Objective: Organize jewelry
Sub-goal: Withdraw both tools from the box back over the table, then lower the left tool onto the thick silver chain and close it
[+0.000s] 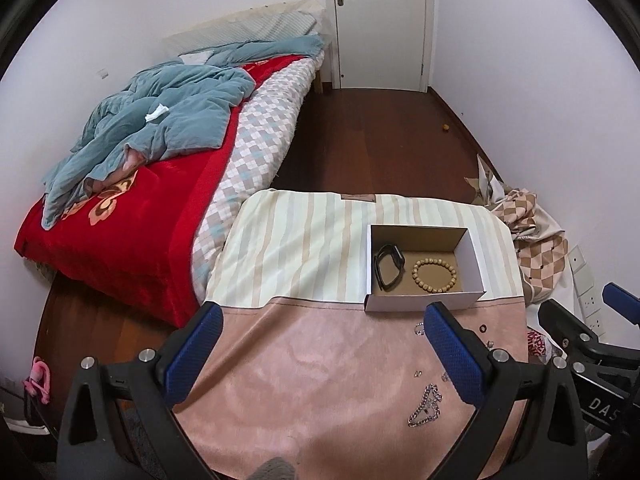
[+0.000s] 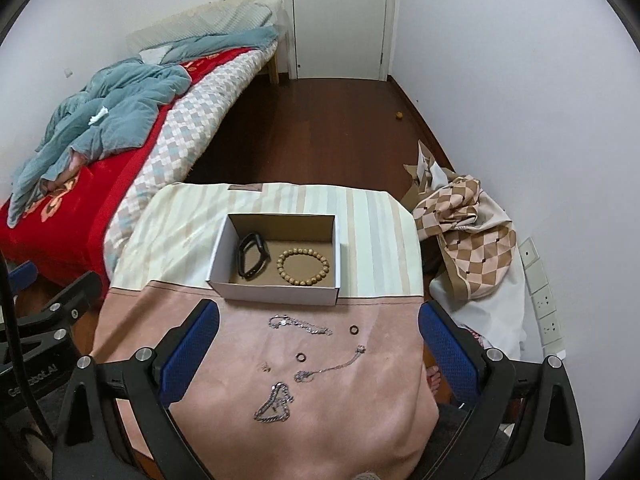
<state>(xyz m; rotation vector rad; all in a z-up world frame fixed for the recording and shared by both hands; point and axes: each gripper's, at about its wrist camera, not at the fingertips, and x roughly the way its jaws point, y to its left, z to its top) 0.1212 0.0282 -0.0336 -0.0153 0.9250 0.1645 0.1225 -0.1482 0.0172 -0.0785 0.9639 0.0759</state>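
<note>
An open cardboard box (image 2: 276,294) (image 1: 424,303) stands on the cloth-covered table. It holds a black wristband (image 2: 251,255) (image 1: 388,267) and a wooden bead bracelet (image 2: 303,267) (image 1: 434,276). On the pink cloth in front lie a thick silver chain (image 2: 274,402) (image 1: 426,407), a thin silver chain (image 2: 300,325), a pendant necklace (image 2: 332,366), two dark rings (image 2: 353,330) (image 2: 301,357) and a small earring (image 2: 265,367). My left gripper (image 1: 324,344) and right gripper (image 2: 318,344) are both open and empty, above the cloth short of the box.
A bed (image 1: 132,216) with a red blanket and blue quilt stands to the left of the table. A crumpled checkered cloth (image 2: 468,240) lies on the floor at the right by wall sockets (image 2: 548,304). A closed door (image 2: 340,16) is at the back.
</note>
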